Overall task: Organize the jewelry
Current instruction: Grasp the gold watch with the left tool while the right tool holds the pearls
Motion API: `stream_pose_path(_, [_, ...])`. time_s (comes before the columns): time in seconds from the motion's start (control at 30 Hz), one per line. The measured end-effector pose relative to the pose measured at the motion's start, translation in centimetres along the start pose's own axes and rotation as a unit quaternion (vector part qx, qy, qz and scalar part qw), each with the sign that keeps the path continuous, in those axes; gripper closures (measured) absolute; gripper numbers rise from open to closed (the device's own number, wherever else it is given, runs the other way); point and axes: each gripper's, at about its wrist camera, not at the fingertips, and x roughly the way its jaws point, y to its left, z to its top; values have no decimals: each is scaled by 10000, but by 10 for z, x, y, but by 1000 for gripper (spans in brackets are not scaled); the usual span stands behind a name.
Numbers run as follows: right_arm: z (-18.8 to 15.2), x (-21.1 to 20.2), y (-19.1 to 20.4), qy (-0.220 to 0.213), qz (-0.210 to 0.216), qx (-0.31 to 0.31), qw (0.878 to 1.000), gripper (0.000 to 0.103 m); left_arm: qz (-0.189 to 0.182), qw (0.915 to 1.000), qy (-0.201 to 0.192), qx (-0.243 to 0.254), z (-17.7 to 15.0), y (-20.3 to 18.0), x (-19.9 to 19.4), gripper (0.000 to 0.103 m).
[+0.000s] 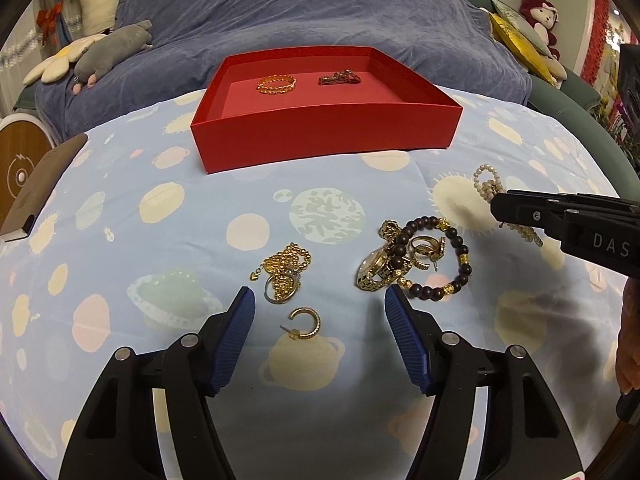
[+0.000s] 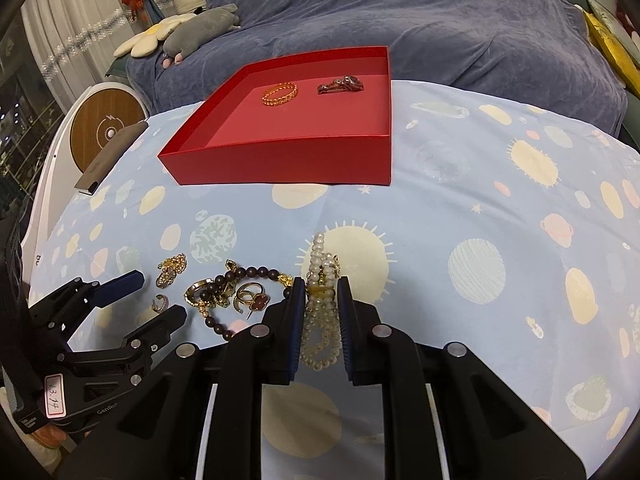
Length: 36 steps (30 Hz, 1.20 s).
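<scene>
A red box (image 1: 320,136) (image 2: 280,160) stands on the space-print cloth and holds a gold bracelet (image 1: 276,83) (image 2: 280,93) and a dark watch (image 1: 339,78) (image 2: 341,85). My right gripper (image 2: 319,286) (image 1: 496,208) is shut on a pearl bracelet (image 2: 320,312) (image 1: 484,182) that lies on the cloth. My left gripper (image 1: 320,300) (image 2: 160,294) is open above a gold hoop earring (image 1: 305,322). A gold bead chain (image 1: 284,270), a gold watch (image 1: 376,270), a dark bead bracelet (image 1: 436,258) and rings (image 1: 424,245) lie just ahead.
A dark notebook (image 1: 38,188) (image 2: 112,156) lies at the cloth's left edge. A round wooden-topped device (image 2: 106,126) stands beyond it. A blue blanket (image 1: 320,12) and plush toys (image 1: 112,52) lie behind the box.
</scene>
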Motion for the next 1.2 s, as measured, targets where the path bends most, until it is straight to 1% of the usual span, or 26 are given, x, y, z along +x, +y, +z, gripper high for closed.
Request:
stream_pose_path(0.1, [0, 0, 0, 0, 4, 9, 10000, 87, -5, 9999, -57, 156, 0, -10, 1, 41])
stream_pose_path(0.23, [0, 1, 1, 19, 17, 9, 10000, 87, -2, 9998, -1, 215, 3, -16, 12, 51])
stream_pose_path(0.3, [0, 1, 1, 16, 24, 25, 10000, 87, 65, 9996, -46, 271, 4, -18, 15, 55])
stream_pose_path(0.37, [1, -1, 0, -2, 32, 49, 10000, 87, 4, 9996, -17, 266, 6, -19, 18, 65])
stream_pose_path(0.4, [1, -1, 0, -10, 41, 61, 10000, 87, 6, 9997, -43, 237, 7, -19, 18, 65])
stream_pose_path(0.43, [1, -2, 0, -16, 45, 72, 10000, 87, -13, 9997, -48, 236, 8, -20, 18, 67])
stream_pose_path(0.6, [1, -5, -1, -29, 91, 123, 9999, 87, 25, 9997, -99, 239, 13, -25, 23, 67])
stream_pose_path(0.7, [0, -5, -1, -36, 102, 126, 9999, 87, 31, 9998, -119, 147, 17, -24, 26, 68])
stream_pose_path(0.73, [0, -6, -1, -37, 105, 128, 9999, 87, 8, 9998, -130, 128, 17, -23, 25, 75])
stream_pose_path(0.77, [0, -6, -1, -40, 107, 129, 9999, 87, -50, 9998, -133, 118, 17, -23, 25, 85])
stream_pose_path(0.83, [0, -6, -1, -40, 106, 131, 9998, 87, -133, 9998, -117, 94, 16, -23, 24, 91])
stream_pose_path(0.97, [1, -8, -2, -48, 106, 137, 9998, 87, -233, 9997, -99, 21, 15, -19, 21, 95])
stream_pose_path(1.1, [1, -8, -2, -45, 106, 135, 9998, 87, -431, 9989, -59, -171, 15, -12, 17, 95])
stream_pose_path(1.2, [1, -8, -2, -46, 109, 131, 9998, 87, -493, 9984, -122, -243, 15, -7, 9, 95])
